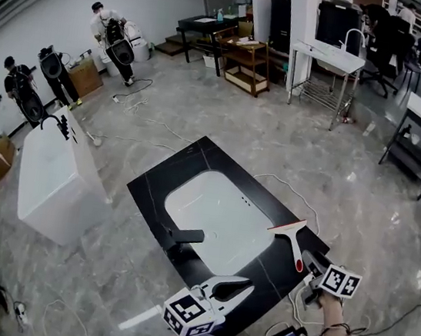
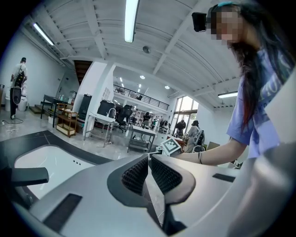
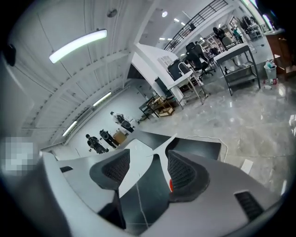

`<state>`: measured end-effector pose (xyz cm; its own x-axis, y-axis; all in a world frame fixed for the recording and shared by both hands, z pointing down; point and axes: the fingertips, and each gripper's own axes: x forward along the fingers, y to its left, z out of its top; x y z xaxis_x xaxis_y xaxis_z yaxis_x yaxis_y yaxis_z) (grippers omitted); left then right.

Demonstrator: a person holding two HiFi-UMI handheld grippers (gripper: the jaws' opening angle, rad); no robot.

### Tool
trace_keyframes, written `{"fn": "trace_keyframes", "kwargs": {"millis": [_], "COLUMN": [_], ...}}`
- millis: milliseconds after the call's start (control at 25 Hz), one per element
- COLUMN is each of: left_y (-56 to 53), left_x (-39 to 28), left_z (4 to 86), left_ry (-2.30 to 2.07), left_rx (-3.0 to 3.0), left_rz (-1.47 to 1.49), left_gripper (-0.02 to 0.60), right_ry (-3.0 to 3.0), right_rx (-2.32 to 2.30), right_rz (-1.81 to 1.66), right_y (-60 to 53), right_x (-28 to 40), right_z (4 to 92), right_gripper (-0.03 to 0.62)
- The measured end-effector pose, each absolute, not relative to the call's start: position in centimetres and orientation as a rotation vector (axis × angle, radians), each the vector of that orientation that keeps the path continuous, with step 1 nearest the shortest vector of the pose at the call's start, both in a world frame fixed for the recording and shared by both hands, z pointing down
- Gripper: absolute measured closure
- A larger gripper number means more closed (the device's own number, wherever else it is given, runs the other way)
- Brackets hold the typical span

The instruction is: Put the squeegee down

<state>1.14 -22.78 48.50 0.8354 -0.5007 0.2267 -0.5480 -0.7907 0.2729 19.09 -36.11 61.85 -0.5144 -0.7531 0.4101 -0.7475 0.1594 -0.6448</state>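
The squeegee (image 1: 291, 243) is seen lying on the black counter (image 1: 196, 157) by the sink's (image 1: 213, 203) right rim, its red tip just before the right gripper (image 1: 312, 261), whose jaws are spread wide and clamp nothing. The left gripper (image 1: 244, 287) is held closed, with nothing in it.

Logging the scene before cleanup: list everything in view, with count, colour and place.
squeegee: one, white with red handle end, lying on the counter's right edge
counter: one, black, on the floor, centre
sink basin: one, white, set in the counter
faucet: one, black, on the counter's near edge
cabinet: one, white, left of the counter
people: three, by the left wall
cables: several, white, on the floor
left hand-held gripper: grey, jaws together, empty
right hand-held gripper: grey, jaws apart, by the squeegee's red end
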Motion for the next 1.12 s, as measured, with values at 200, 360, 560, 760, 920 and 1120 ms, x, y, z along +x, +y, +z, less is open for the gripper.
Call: {"fn": "trace_keyframes", "kwargs": {"millis": [200,360,560,760,920,1120], "left_y": [-21.4,-20.4,-18.7,-16.4,-14.0,-10.0], "left_x": [2.1,2.8,4.1,5.9,7.4,9.1], "left_z": [48.4,48.3,48.2,47.8,47.8,48.8], "left_ry": [-0.797,-0.808,-0.825,-0.826,-0.84,-0.853], "left_rx": [2.686,2.688,2.68,2.687,2.688,2.662], "left_rz": [0.205,0.199,0.175,0.152,0.146,0.151], "left_gripper": [0.555,0.555,0.555,0.555,0.555,0.555], "right_ry": [2.494,2.577,2.643,2.688,2.732,2.785], "right_rx": [-1.451,-1.425,-1.44,-1.464,-1.411,-1.326], "right_rz": [-1.207,-1.072,-0.95,-0.869,-0.838,-0.855], "right_y": [-32.7,-29.8,-25.1,-20.0,-16.1,-11.9], "right_x": [18.4,17.5,17.1,17.7,18.3,18.2], "right_z": [57.5,53.9,51.0,50.1,49.8,49.7], "right_gripper": [0.327,0.327,0.333,0.37,0.418,0.456]}}
